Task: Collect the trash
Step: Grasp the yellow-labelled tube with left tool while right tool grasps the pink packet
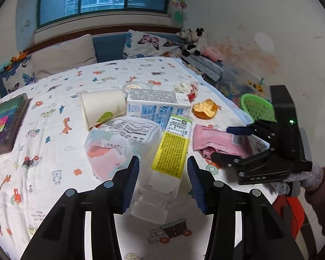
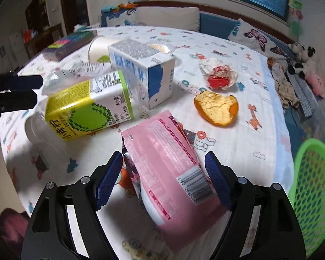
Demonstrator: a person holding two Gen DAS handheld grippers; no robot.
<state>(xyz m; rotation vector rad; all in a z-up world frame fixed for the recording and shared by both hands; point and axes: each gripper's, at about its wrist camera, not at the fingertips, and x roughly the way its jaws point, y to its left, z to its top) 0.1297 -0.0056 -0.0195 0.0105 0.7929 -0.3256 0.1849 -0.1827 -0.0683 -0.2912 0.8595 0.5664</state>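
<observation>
A clear bottle with a yellow label (image 1: 171, 149) (image 2: 86, 106) lies on the patterned cloth, its cap toward my left gripper (image 1: 163, 173) (image 2: 38, 90). That gripper is open, its blue pads either side of the bottle's neck end with no press showing. A pink packet (image 2: 162, 151) (image 1: 212, 138) lies flat between the fingers of my right gripper (image 2: 164, 173) (image 1: 227, 144), which is open around it; the right pad sits close to the barcode end. A gloved hand holds the right gripper.
A blue-and-white carton (image 1: 156, 104) (image 2: 140, 69), a tipped paper cup (image 1: 101, 108), printed slips on a plastic bag (image 1: 119, 138), an orange peel (image 2: 216, 108) and a crumpled red-and-white wrapper (image 2: 218, 73) lie nearby. A green mesh basket (image 2: 314, 190) (image 1: 257, 106) stands at the right edge. A colourful box (image 1: 4, 123) lies far left.
</observation>
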